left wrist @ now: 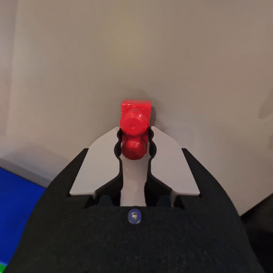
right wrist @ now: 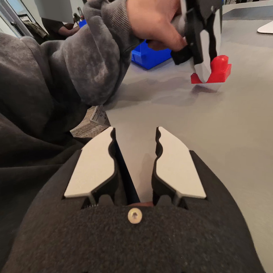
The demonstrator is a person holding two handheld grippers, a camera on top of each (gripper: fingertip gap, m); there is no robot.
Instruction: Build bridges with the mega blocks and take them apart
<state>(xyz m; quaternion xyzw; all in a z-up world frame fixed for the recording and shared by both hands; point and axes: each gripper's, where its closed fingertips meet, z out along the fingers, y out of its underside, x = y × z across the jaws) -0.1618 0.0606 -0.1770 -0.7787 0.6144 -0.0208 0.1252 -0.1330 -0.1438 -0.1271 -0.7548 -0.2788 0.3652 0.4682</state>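
In the left wrist view, a blue bin [left wrist: 17, 209] fills the lower left corner, with a strip of green at the very bottom edge. At centre, the left claw [left wrist: 134, 133] grips a red block [left wrist: 135, 118] between its grey fingers [left wrist: 103, 147], the black pads pressed against its two flanks. The block's long axis runs straight up the frame, away from the camera; its two studs face the lens, one behind the other. Pale tabletop [left wrist: 192, 59] fills the rest of this view.

The right wrist view gives the side profile that the other lacks. At the left, a grey fleece sleeve [right wrist: 82, 62] rests on the tabletop [right wrist: 206, 133] edge, and a hand [right wrist: 153, 23] at the top holds the left claw [right wrist: 204, 76] pointing down. The blue bin [right wrist: 147, 59] sits behind it. In the upper right, the red block [right wrist: 218, 70] lies with its long axis left to right and studs upward; it seems to hang just above the surface over a faint shadow, though blur makes that unsure. At the lower centre, the right claw [right wrist: 135, 133] stands open and empty over the tabletop's near edge. A white base [right wrist: 265, 28] shows at the far right.
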